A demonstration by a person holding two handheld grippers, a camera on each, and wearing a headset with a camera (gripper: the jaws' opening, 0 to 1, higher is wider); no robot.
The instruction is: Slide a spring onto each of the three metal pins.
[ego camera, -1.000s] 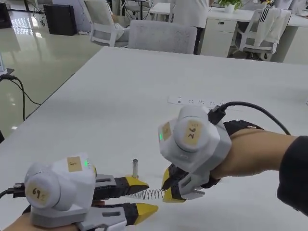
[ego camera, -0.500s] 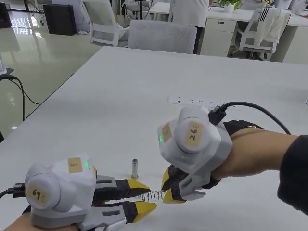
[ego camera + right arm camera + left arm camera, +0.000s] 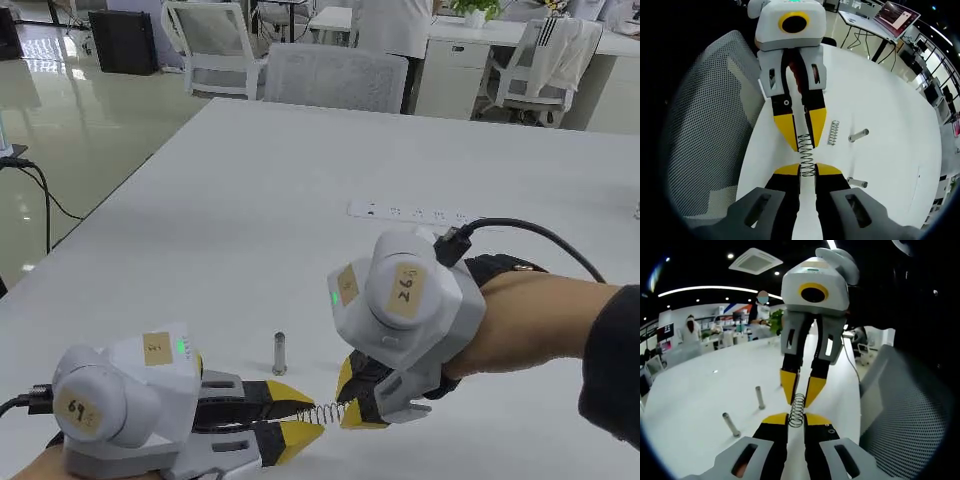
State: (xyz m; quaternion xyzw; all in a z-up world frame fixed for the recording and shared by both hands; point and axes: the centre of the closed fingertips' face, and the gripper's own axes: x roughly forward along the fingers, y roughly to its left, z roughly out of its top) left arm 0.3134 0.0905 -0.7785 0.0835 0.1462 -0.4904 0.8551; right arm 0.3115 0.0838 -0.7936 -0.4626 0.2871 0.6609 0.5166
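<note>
- left gripper [image 3: 312, 414]: one, low at the near left of the head view. its jaws are drawn in on one end of the spring [image 3: 325, 409].
- right gripper [image 3: 342, 407]: one, held in a hand [image 3: 520, 320] and facing the left gripper tip to tip. its jaws are pinched on the other end of the same spring.
- the spring spans the short gap between the two sets of yellow tips, clear of the table [image 3: 300, 200].
- the left gripper view confirms this: its own jaws hold the near end of the spring [image 3: 797, 410], and the right gripper [image 3: 801, 390] clamps the far end.
- the right gripper view agrees: the spring [image 3: 806, 155] runs from its own jaws to the left gripper [image 3: 802, 134].
- springs counted: two. the second spring [image 3: 833, 132] lies loose on the table, just beside a pin [image 3: 858, 134] and not touching it.
- pins counted in the right gripper view: two, the other pin [image 3: 857, 182] being nearer the jaws.
- pins counted in the left gripper view: two, one pin [image 3: 759, 397] and another pin [image 3: 730, 424], apart from each other, both bare.
- pins counted in the head view: one pin [image 3: 279, 352], upright on the table, just behind the gripper tips, bare.
- power strip [image 3: 408, 212]: one, flat on the table, well beyond the grippers.
- cable [image 3: 520, 228]: one, plugged into the right gripper.
</note>
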